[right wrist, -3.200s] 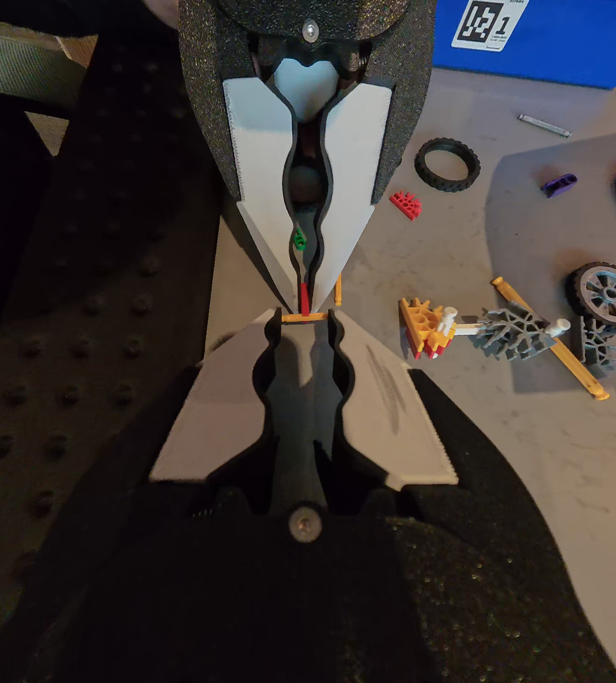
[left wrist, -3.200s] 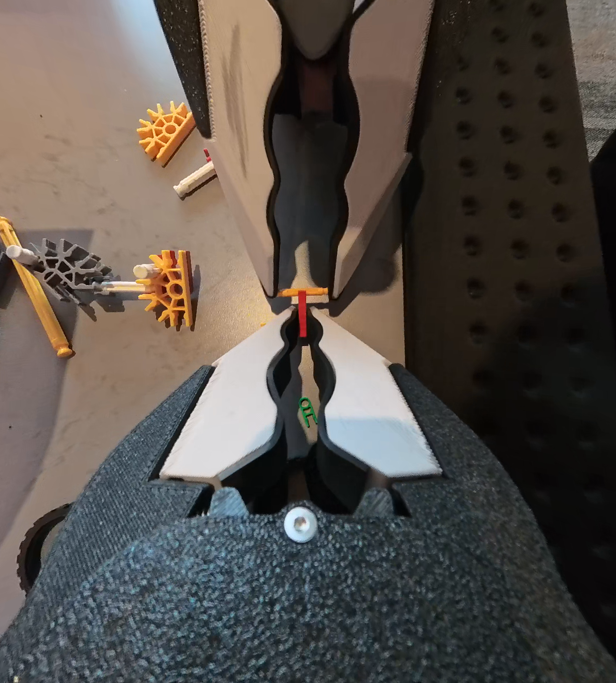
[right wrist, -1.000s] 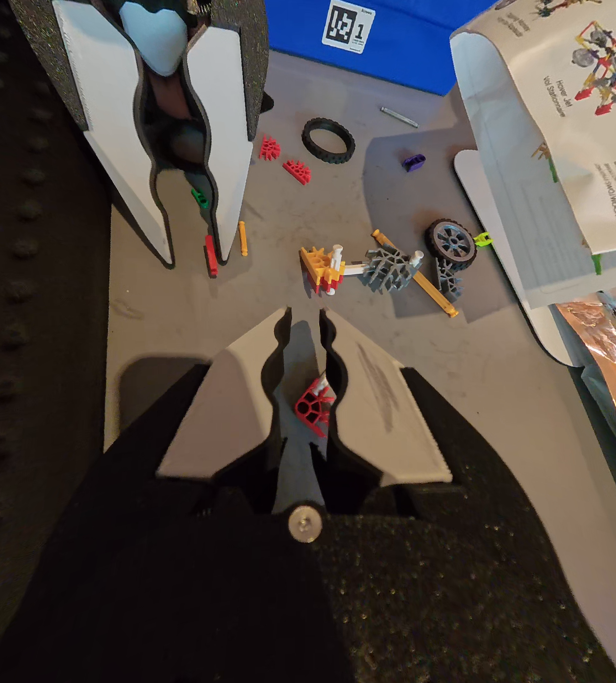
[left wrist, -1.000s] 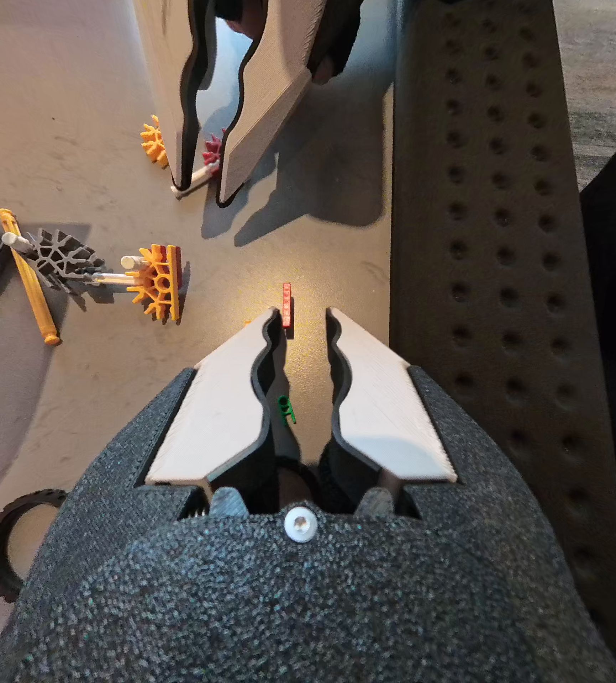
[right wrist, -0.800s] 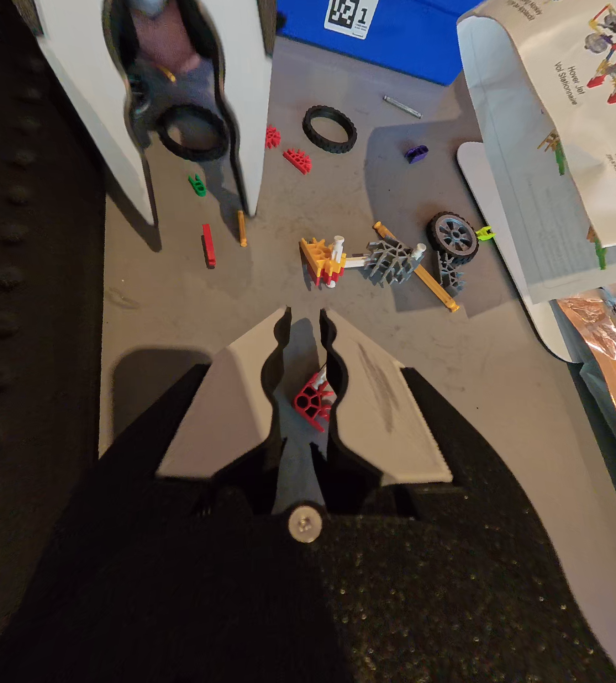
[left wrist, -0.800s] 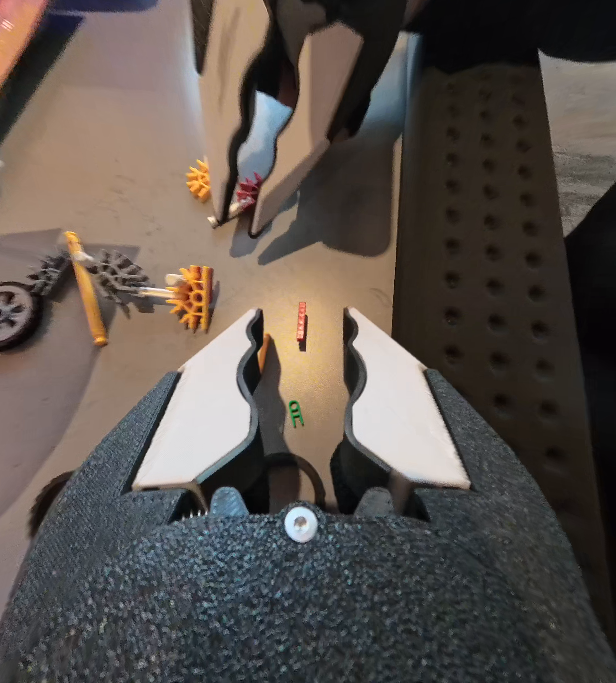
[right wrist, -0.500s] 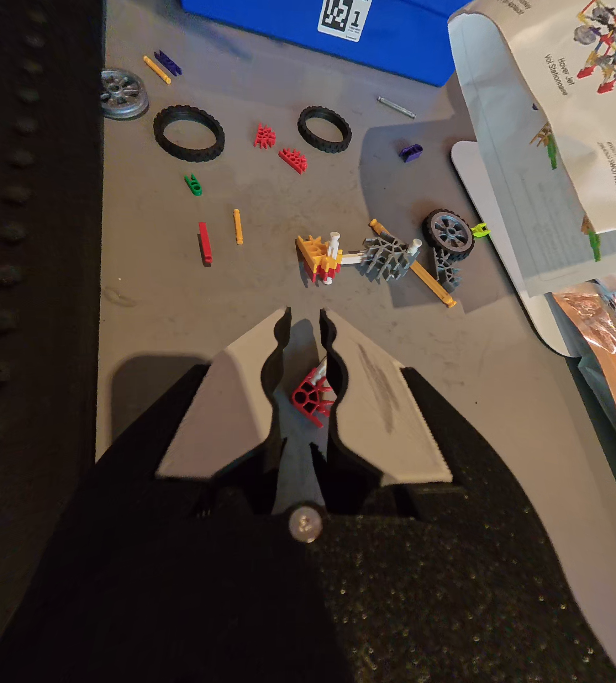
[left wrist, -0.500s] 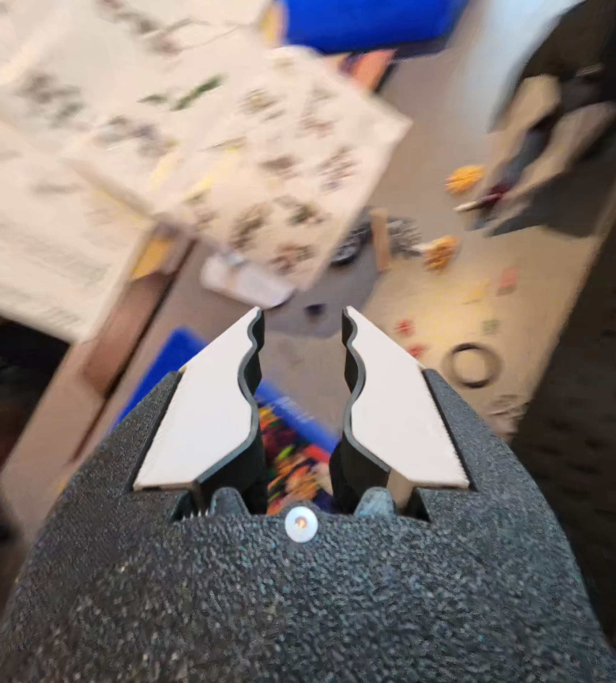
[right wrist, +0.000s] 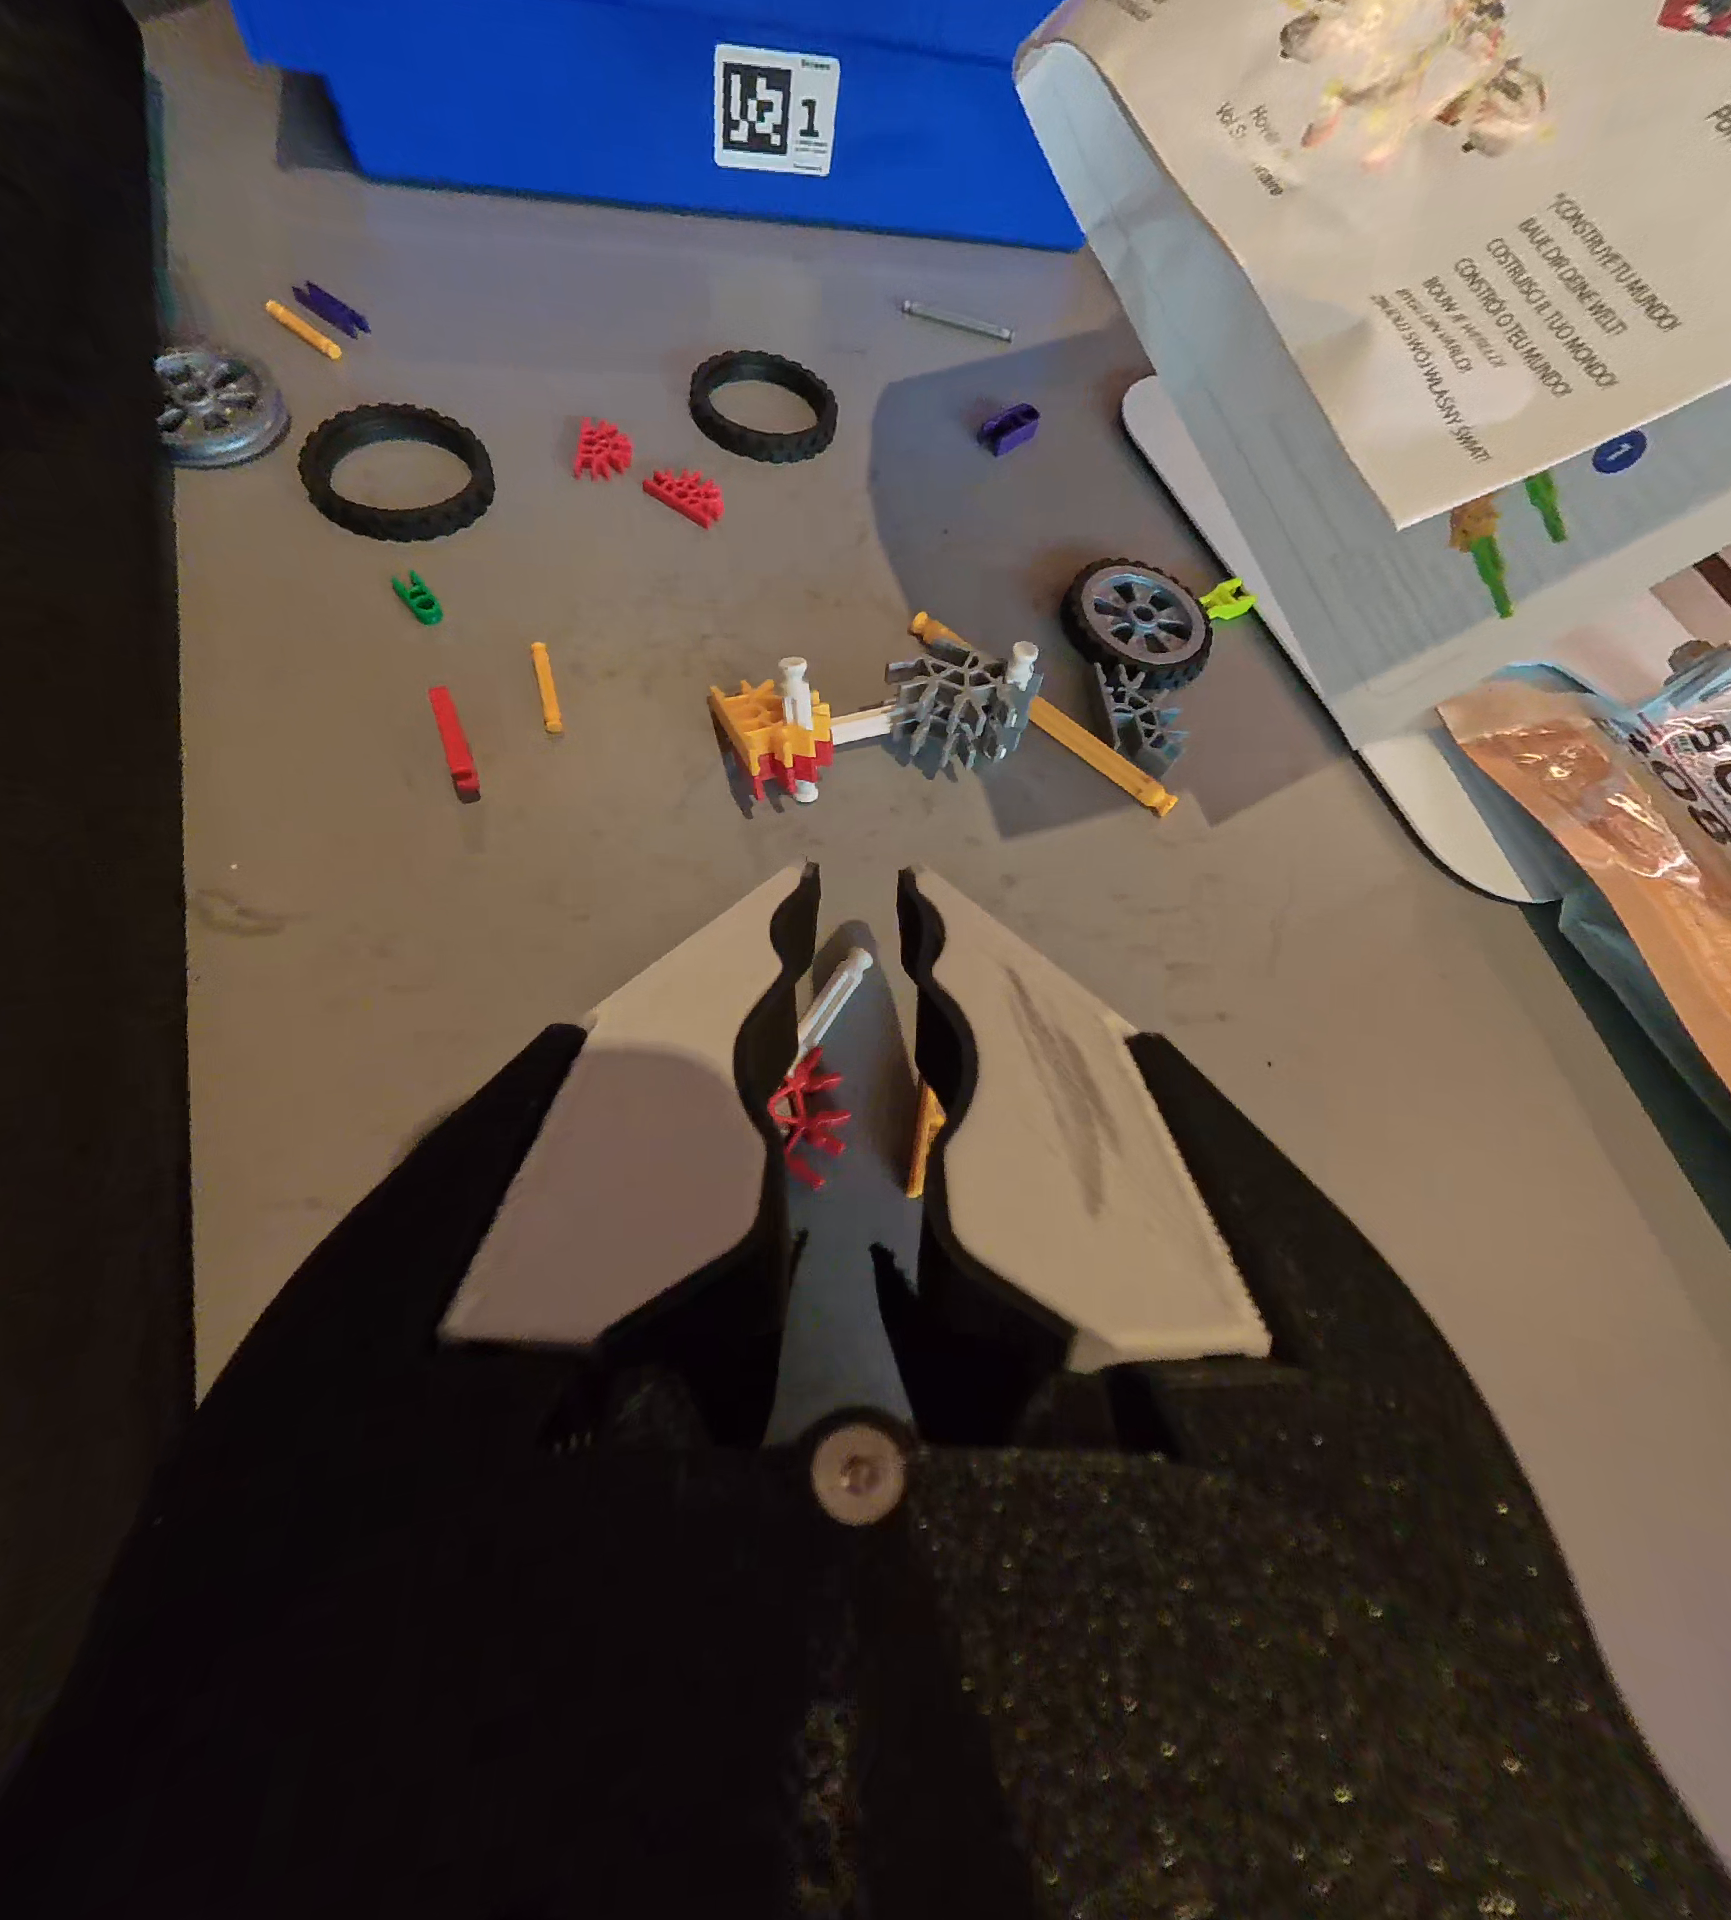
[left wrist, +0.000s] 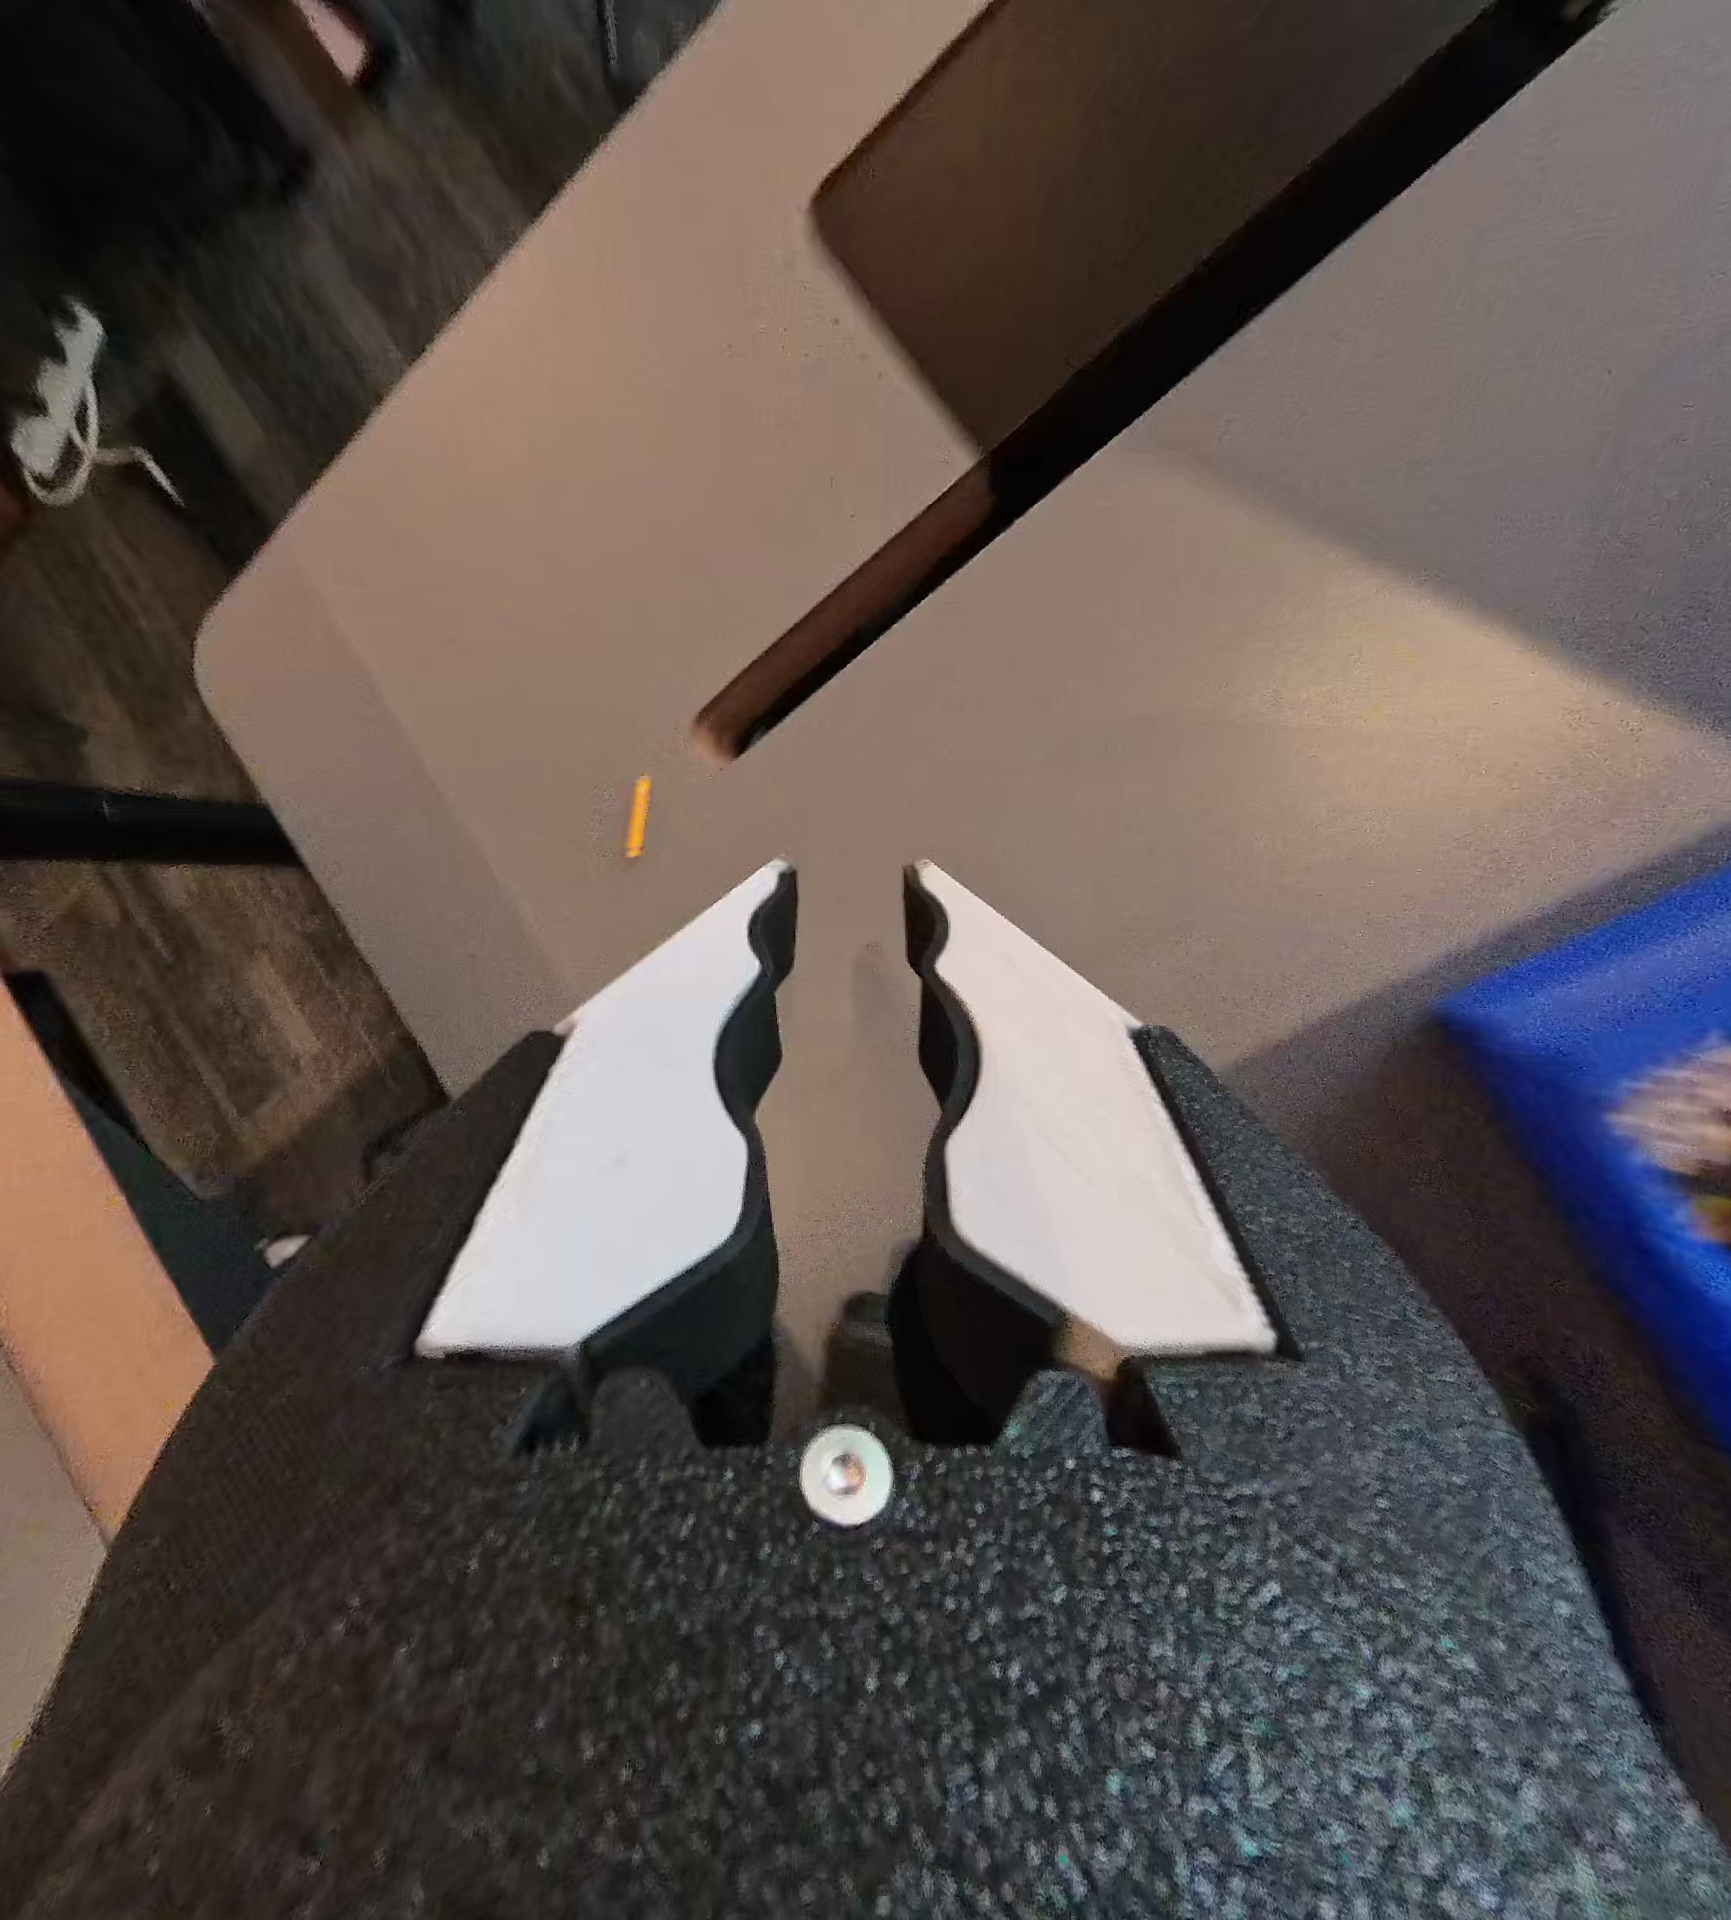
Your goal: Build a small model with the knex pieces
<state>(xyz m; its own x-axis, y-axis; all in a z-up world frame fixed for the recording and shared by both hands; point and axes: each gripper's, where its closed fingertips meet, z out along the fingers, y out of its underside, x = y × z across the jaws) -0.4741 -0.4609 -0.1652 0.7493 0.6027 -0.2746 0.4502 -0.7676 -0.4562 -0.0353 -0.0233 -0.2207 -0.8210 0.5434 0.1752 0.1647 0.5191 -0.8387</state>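
My right gripper is open, low over the grey table. A red connector with a white rod lies between its fingers, against the left one. An orange connector shows beside the right finger. Just ahead lies a small assembly: a yellow and red connector, white rods, grey connectors and a wheel. My left gripper is open and empty above a bare table corner. A short orange rod lies just ahead of it to the left.
Loose parts lie ahead: a red rod, orange rod, green clip, two black tyres, red connectors, a purple clip. A blue box stands behind, paper sheets right, a black mat left. There is about 60 cm between the tips of the two grippers. The wheel is closer to my right gripper, around 15 cm from its tips; the left tips are 50 cm off.
My left gripper let go of the red rod, opened and swung away to a bare table corner. The red connector between my right fingers has turned edge-on; the orange connector now shows.
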